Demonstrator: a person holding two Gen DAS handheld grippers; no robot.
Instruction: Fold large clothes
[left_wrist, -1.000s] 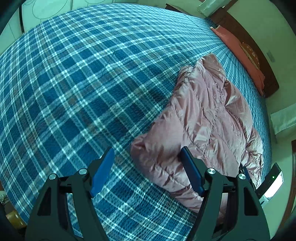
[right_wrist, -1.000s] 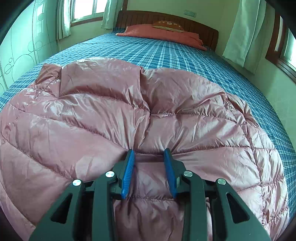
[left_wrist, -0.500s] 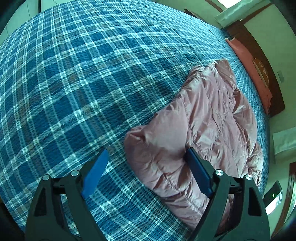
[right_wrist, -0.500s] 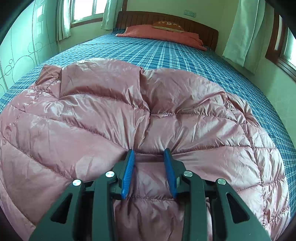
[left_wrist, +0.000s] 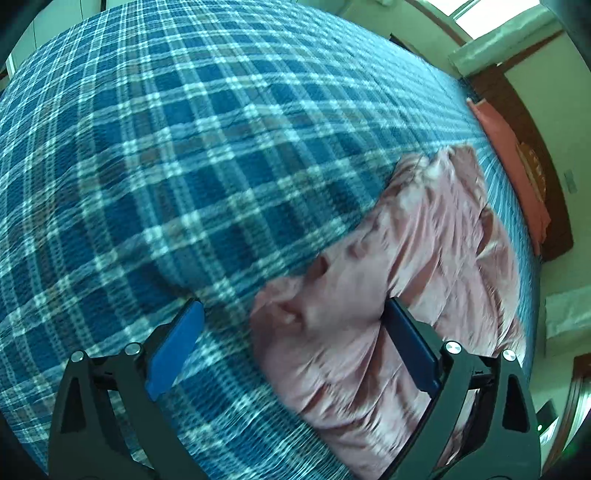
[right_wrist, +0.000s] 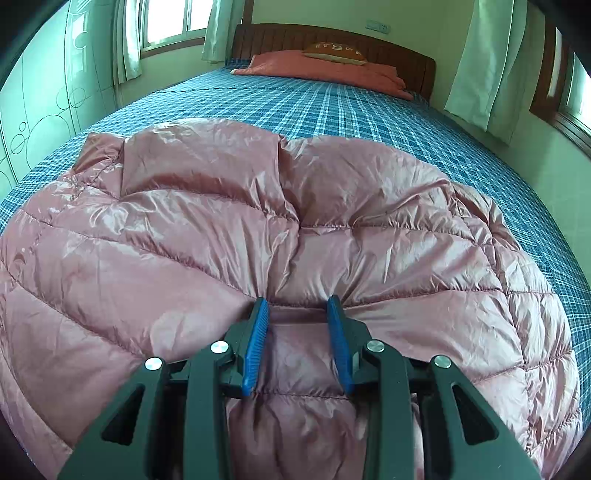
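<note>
A pink quilted down jacket (right_wrist: 295, 229) lies on the bed's blue plaid sheet (left_wrist: 184, 147). The right claw (right_wrist: 297, 332) pinches a puffy fold between its pads. The left claw (left_wrist: 291, 350) is opening wide — the jacket's corner sits between the jaws, ungripped. Best to seat that corner deep before closing. Beyond the right claw — orange pillow (right_wrist: 325, 70), wooden headboard (right_wrist: 388, 55), pale curtains (right_wrist: 476, 62).

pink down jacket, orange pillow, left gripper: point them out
pink down jacket (right_wrist: 369, 229), right wrist view, quilted top surface
orange pillow (right_wrist: 325, 72), right wrist view, its middle by the headboard
left gripper (left_wrist: 291, 339), left wrist view, midway between its opening fingertips
</note>
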